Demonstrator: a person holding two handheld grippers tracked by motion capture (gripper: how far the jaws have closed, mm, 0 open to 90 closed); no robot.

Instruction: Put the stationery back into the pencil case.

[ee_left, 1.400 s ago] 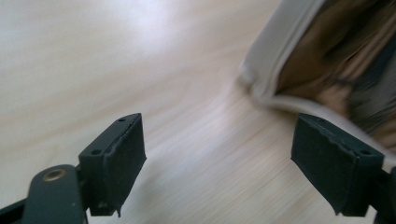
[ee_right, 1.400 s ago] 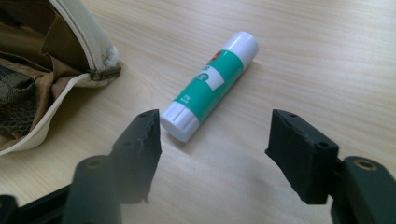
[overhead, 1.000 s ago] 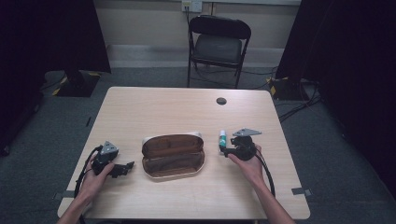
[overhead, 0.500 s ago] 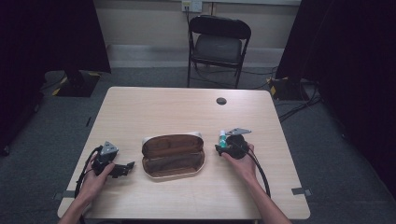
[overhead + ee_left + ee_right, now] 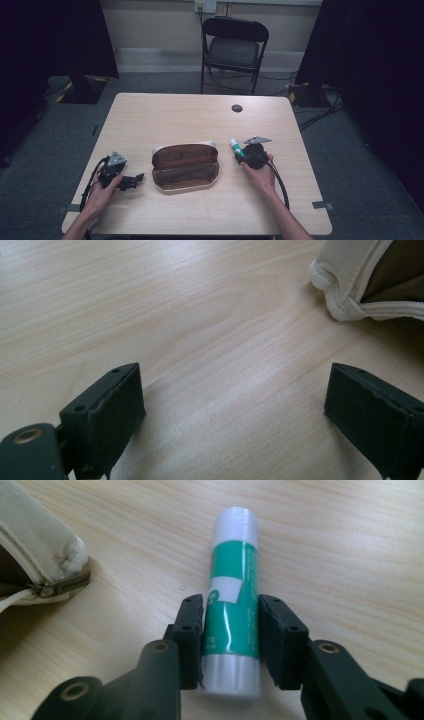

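The table (image 5: pixel 200 120) carries an open pencil case (image 5: pixel 185 166), lying between the left tool (image 5: pixel 134 180) and the right tool (image 5: pixel 230 630). The left tool rests with jaws spread wide and empty. The right tool's jaws have just closed on the glue stick (image 5: pixel 232 615), clamping its lower half while the capped end projects beyond the tips along the table.

Recording studio: black curtains (image 5: pixel 60 40), lone table (image 5: pixel 165 112), folding chair (image 5: pixel 234 47).
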